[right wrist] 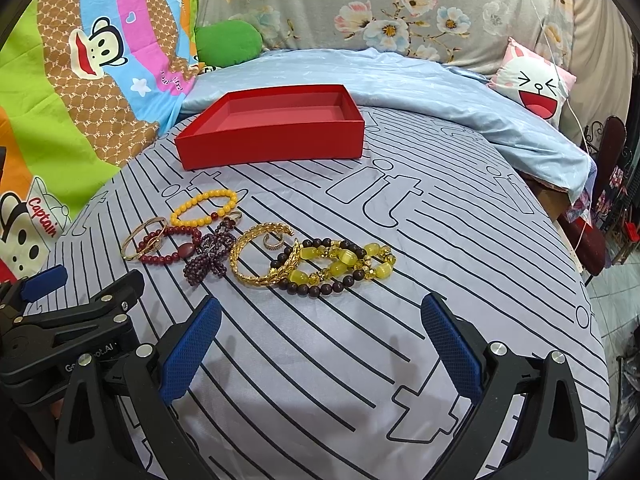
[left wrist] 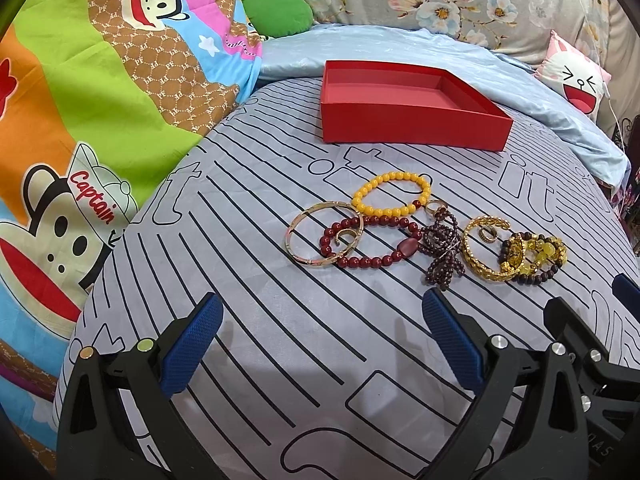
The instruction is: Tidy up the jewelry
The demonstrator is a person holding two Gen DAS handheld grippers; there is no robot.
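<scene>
A shallow red box (left wrist: 412, 128) (right wrist: 276, 144) sits empty on the striped bedsheet, beyond a row of jewelry. In that row lie a yellow bead bracelet (left wrist: 390, 196) (right wrist: 202, 208), a gold bangle (left wrist: 320, 240) (right wrist: 142, 240), a dark red bead bracelet (left wrist: 372, 258) (right wrist: 172, 254), a purple bead strand (left wrist: 440, 248) (right wrist: 210, 260), a gold chain bangle (left wrist: 484, 260) (right wrist: 256, 264) and a yellow-and-brown bead bracelet (left wrist: 536, 258) (right wrist: 340, 268). My left gripper (left wrist: 322, 336) hangs open just short of the row, holding nothing. My right gripper (right wrist: 320, 336) is open too, in front of the yellow-and-brown bracelet.
A cartoon monkey quilt (left wrist: 80, 120) rises at the left. A pale blue blanket (right wrist: 400, 80), a green cushion (right wrist: 228, 44) and a pink cartoon pillow (right wrist: 536, 84) lie behind the box. The bed edge (right wrist: 576, 264) drops off at the right toward floor clutter.
</scene>
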